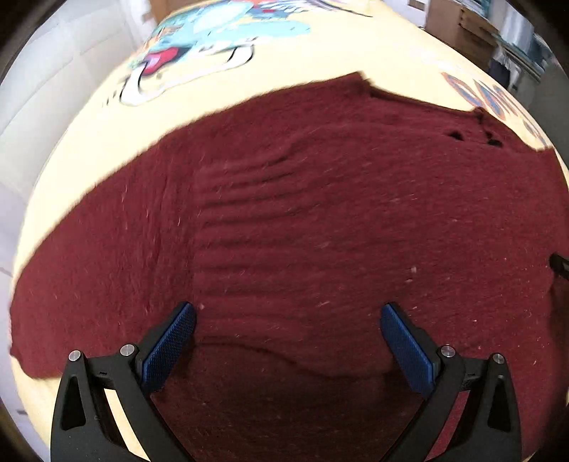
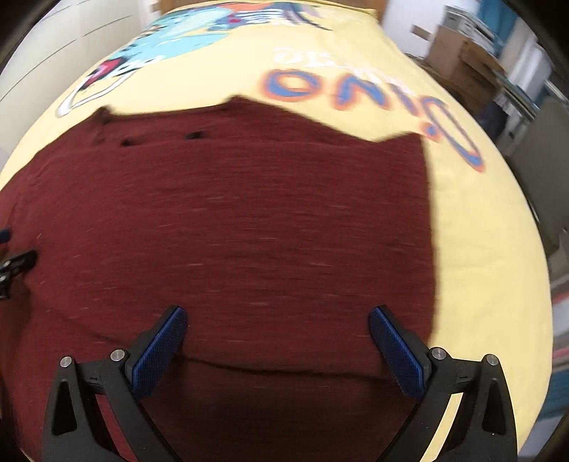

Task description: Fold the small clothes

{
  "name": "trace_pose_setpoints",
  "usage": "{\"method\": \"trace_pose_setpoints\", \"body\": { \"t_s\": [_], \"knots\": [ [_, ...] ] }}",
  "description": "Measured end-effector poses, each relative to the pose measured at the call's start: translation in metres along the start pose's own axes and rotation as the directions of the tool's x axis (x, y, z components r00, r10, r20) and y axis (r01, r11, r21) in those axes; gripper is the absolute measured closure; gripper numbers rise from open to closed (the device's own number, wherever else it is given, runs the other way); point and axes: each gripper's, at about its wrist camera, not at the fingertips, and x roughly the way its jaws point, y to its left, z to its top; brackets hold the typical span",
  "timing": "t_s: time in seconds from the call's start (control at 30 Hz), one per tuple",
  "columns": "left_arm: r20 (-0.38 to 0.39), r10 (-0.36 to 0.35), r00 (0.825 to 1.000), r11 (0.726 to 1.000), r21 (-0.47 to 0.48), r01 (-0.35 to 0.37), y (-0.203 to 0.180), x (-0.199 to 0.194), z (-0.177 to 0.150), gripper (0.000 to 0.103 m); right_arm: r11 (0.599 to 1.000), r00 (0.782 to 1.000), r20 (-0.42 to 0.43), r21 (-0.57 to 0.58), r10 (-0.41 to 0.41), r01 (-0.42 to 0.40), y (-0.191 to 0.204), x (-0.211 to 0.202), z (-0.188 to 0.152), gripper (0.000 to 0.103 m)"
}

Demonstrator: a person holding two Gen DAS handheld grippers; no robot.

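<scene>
Both tongs spread wide over the maroon garment, nothing gripped.

Left gripper and right gripper each have blue pads parted, jaws empty, hovering above the maroon garment — a fuzzy knit spread flat on a yellow printed sheet. A fold edge runs across the cloth between each pair of fingers. Garment's far edge is stepped, with small dark holes near it; its right side edge falls straight, bare yellow sheet beyond. Sheet print: a blue cartoon figure and large blue-orange lettering, seen upside down — looks like "Dino", blurred. Cardboard boxes stand past the sheet's far right corner.
</scene>
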Motion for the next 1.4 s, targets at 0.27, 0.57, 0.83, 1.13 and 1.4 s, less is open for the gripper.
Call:
{"method": "trace_pose_setpoints", "body": {
  "t_s": [0.27, 0.57, 0.83, 1.13, 1.4],
  "knots": [
    [0.013, -0.023, 1.000, 0.999, -0.045, 0.024, 0.002, 0.004, -0.004, 0.001, 0.999, 1.000, -0.015, 0.031, 0.016, -0.016, -0.016, 0.010, -0.005, 0.001],
    [-0.019, -0.035, 0.999, 0.998, -0.050, 0.034, 0.005, -0.001, -0.002, 0.001, 1.000, 1.000, 0.021, 0.029, 0.006, -0.006, -0.010, 0.005, -0.011, 0.001],
    [0.058, -0.057, 0.997, 0.986, -0.156, 0.065, 0.053, -0.064, 0.017, 0.001, 0.999, 0.995, 0.095, 0.004, 0.031, -0.032, 0.003, -0.060, -0.009, 0.001],
    [0.034, 0.028, 0.999, 0.897, -0.442, -0.010, 0.180, -0.088, -0.021, 0.001, 0.999, 0.993, 0.120, -0.044, 0.020, -0.014, 0.023, -0.098, -0.023, 0.001],
    [-0.085, 0.104, 0.991, 0.701, -0.701, -0.134, 0.289, -0.073, -0.081, 0.001, 0.999, 0.998, 0.069, -0.046, -0.003, 0.006, 0.029, -0.090, -0.041, 0.001]
  ]
}}
